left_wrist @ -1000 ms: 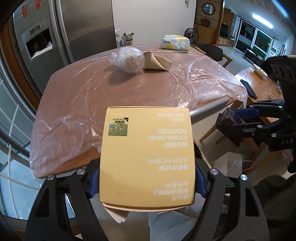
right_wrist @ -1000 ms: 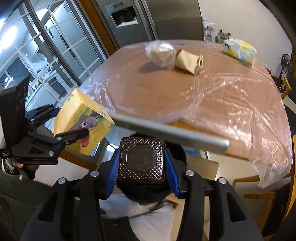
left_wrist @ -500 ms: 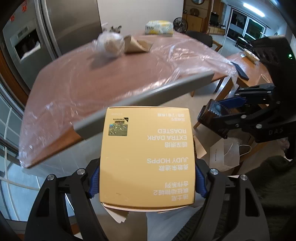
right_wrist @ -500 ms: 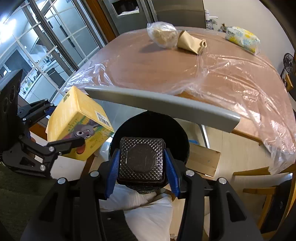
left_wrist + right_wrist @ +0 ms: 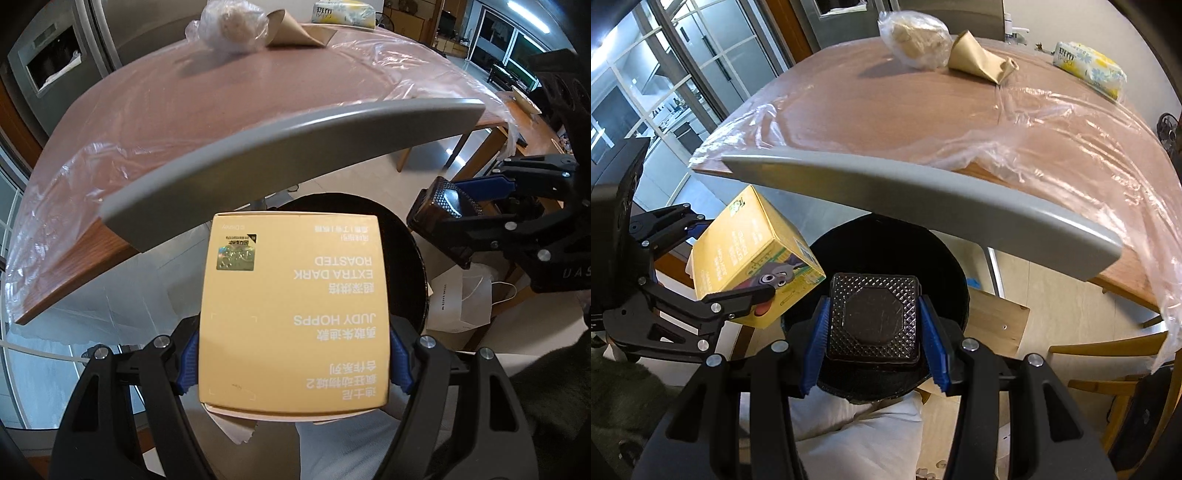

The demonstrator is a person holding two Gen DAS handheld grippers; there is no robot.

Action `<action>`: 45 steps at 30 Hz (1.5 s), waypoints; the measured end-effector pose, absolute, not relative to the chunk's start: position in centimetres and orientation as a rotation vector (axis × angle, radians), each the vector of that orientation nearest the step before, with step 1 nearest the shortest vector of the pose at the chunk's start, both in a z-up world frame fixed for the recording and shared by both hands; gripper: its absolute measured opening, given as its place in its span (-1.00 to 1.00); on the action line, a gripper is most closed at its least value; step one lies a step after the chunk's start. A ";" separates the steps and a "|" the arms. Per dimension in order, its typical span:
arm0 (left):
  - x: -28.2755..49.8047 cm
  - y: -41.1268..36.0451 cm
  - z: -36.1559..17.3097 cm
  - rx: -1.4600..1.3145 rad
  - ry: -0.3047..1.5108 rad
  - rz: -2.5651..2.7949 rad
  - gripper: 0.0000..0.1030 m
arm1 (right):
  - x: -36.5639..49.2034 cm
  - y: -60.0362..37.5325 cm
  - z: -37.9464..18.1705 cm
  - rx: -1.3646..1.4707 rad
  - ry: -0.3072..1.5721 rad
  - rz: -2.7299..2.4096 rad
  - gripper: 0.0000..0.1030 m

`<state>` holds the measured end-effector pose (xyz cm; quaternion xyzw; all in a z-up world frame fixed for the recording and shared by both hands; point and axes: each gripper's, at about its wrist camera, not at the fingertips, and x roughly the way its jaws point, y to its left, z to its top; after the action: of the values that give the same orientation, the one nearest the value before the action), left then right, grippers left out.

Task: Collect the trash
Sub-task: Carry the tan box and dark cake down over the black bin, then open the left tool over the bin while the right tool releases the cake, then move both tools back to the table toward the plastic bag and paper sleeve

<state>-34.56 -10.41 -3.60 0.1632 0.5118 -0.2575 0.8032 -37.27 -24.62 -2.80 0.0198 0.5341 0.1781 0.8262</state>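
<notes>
Left wrist: yellow box [image 5: 295, 314] clamped between left tongs [image 5: 293, 362], seemingly above bin [image 5: 413, 258].

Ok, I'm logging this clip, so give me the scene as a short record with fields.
left tongs: shut on yellow box
right tongs: shut on black container
bin: black bin with its grey lid raised, below both held items
left on table: plastic-wrapped bundle, brown paper bag, tissue pack
</notes>
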 end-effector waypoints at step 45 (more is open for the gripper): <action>-34.7 -9.2 5.8 0.289 0.959 -0.681 0.77 | -36.2 -29.3 7.2 0.151 0.918 0.274 0.74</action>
<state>-34.67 -9.23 5.78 0.1357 0.4506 -0.3200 0.8223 -36.23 -29.33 7.24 0.0726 0.4413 0.1317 0.8847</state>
